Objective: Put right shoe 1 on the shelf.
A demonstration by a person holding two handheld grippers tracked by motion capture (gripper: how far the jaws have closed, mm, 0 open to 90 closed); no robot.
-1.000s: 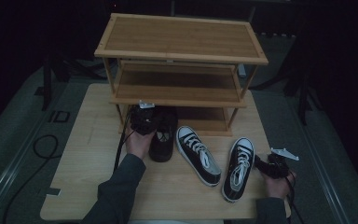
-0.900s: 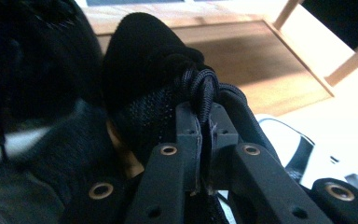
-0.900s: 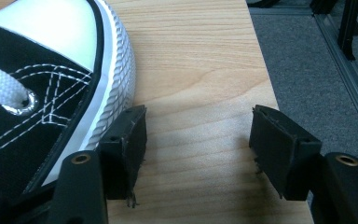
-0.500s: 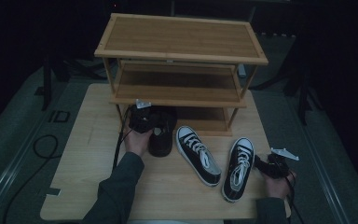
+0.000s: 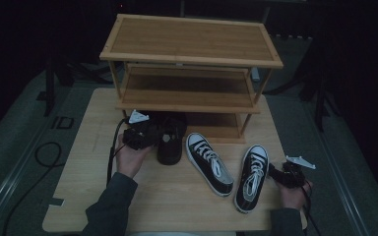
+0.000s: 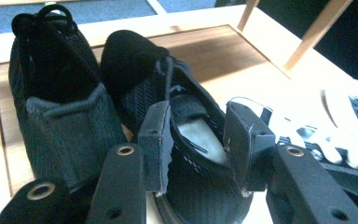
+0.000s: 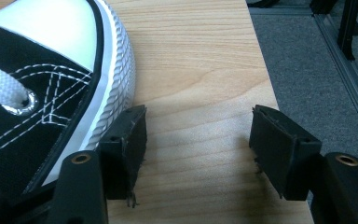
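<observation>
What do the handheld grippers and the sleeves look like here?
Both the left gripper and the right gripper are black, each topped by a pale grey three-cornered plate. A black cable trails from the left one. The fingers are blocky black pads on arms with brass-ringed holes. The person's sleeves are dark grey.

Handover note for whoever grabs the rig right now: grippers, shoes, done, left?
Left gripper: jaws have just been opening, straddling the heel of a black mesh shoe, pads apparently off it.
Right gripper: open, nothing between the jaws, beside the toe of the right sneaker.
Second black shoe sits on the rack's bottom shelf; the mesh shoe is toe-in on that shelf, heel out.
Both sneakers lie on the table.
Left, probably: shelve the sneakers.
</observation>
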